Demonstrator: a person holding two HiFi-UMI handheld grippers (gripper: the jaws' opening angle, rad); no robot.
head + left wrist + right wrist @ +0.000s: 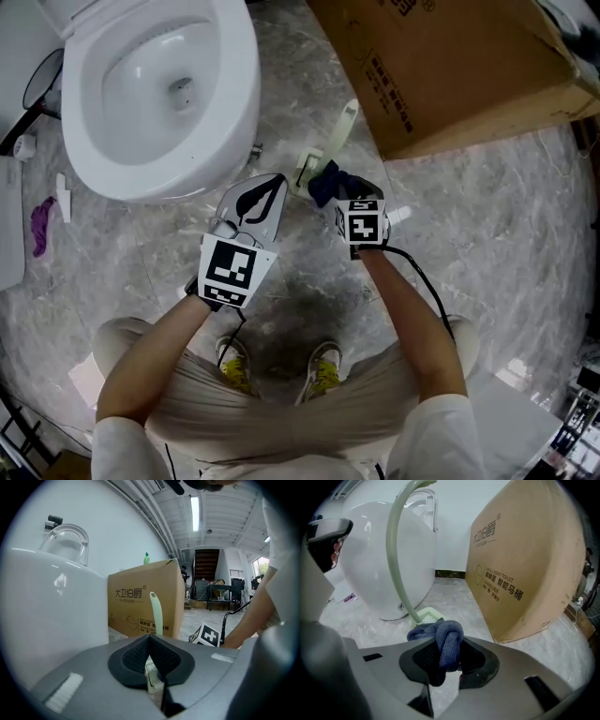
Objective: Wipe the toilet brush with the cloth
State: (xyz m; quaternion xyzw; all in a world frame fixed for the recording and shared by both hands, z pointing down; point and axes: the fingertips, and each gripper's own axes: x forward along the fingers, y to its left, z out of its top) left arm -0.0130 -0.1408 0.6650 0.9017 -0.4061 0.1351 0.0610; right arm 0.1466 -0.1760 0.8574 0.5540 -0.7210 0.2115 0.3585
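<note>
Pale-green toilet brush: you have it low over the grey marble floor, in the gap between the toilet bowl and the cardboard box. Its curved handle points away from you toward the box.

Left gripper: clenched. In the left gripper view its black pads pinch the whitish block at the brush's near end, and the handle rises straight beyond them.

Right gripper: clenched on the cloth, dark blue and bunched. In the right gripper view a thick fold of the cloth hangs between the pads, and more of it is heaped past the tips. The heap sits right at the brush's pale-green near end. You cannot tell from any view whether the two actually touch.

Containers:
- Toilet bowl: white inside, lid up. Only the drain opening shows at the bottom, and no object lies in it.
- Cardboard box: brown with printed sides. Its contents are not visible. In the left gripper view a small green bottle shows above its top edge.

Your two grippers are close together, with the left one nearer the bowl and the right one nearer the box.
</note>
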